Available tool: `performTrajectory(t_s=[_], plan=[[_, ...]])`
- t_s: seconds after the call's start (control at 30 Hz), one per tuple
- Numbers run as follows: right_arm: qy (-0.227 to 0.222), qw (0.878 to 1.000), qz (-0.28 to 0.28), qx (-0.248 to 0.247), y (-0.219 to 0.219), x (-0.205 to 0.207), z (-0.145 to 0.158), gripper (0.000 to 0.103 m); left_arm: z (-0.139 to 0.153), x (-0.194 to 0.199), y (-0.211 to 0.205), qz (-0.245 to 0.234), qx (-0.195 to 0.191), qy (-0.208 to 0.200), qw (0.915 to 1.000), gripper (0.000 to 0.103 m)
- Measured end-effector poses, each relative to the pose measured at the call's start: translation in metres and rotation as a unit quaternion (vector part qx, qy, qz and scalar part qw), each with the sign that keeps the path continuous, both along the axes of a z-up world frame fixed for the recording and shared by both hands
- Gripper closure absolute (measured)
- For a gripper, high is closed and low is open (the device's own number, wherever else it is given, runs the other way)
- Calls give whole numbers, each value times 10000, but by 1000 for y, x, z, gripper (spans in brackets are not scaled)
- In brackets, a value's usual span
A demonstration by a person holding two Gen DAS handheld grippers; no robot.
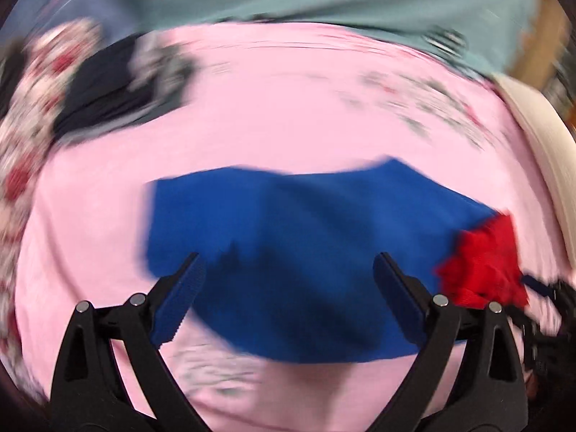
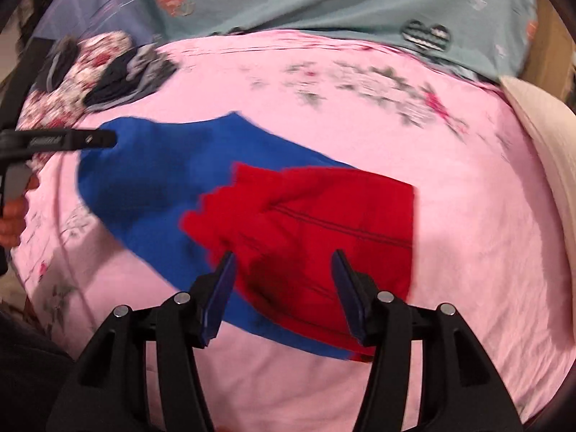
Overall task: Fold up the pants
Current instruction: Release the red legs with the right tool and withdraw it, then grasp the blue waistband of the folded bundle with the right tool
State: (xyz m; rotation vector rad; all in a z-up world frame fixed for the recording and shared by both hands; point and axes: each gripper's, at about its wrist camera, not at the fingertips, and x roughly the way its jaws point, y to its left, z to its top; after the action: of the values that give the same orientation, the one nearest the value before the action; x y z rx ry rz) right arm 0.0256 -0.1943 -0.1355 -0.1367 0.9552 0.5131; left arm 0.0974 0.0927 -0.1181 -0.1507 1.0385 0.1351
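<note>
Below, pink floral bedsheet [image 2: 450,216], teal patterned quilt [image 2: 324,3] behind, pants [image 2: 151,187]

A pink floral bedsheet [image 2: 468,216] spreads beneath and ahead of the tongs. Far ahead lies a grey-green heart-print blanket [image 2: 324,3]. Ahead-left sits a pile of dark and floral clothes [image 2: 108,72].

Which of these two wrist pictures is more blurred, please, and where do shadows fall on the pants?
Left wrist view: heavier smear across the pants and pink sheet, while the left tongs stay sharp; their shadow darkens the blue cloth. Right wrist view: milder blur, and a dark shadow sits on the red part between the right tongs.
</note>
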Motion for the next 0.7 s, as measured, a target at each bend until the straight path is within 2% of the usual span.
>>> performTrajectory(t_s=[0.17, 0.3, 0.4, 0.5, 0.6, 0.7], plan=[[-133, 9931, 1138, -253, 87, -4, 11, 47, 1, -37, 96, 1093, -104, -23, 9940, 7], [-385, 9828, 1794, -221, 160, -5, 23, 47, -2, -63, 151, 1580, -201, -63, 9872, 7], [-633, 9740, 2142, -378, 217, -6, 25, 47, -6, -76, 180, 1706, -342, -84, 9847, 7], [-641, 9687, 2318, -613, 265, -1, 15, 47, -13, -81, 196, 1662, -413, -70, 9852, 7], [-695, 9635, 2427, -890, 296, 0, 5, 47, -17, -85, 209, 1630, -520, -111, 9852, 7], [-776, 9616, 2292, -1292, 321, 9, -10, 47, -21, -87, 219, 1602, -682, -156, 9846, 7]])
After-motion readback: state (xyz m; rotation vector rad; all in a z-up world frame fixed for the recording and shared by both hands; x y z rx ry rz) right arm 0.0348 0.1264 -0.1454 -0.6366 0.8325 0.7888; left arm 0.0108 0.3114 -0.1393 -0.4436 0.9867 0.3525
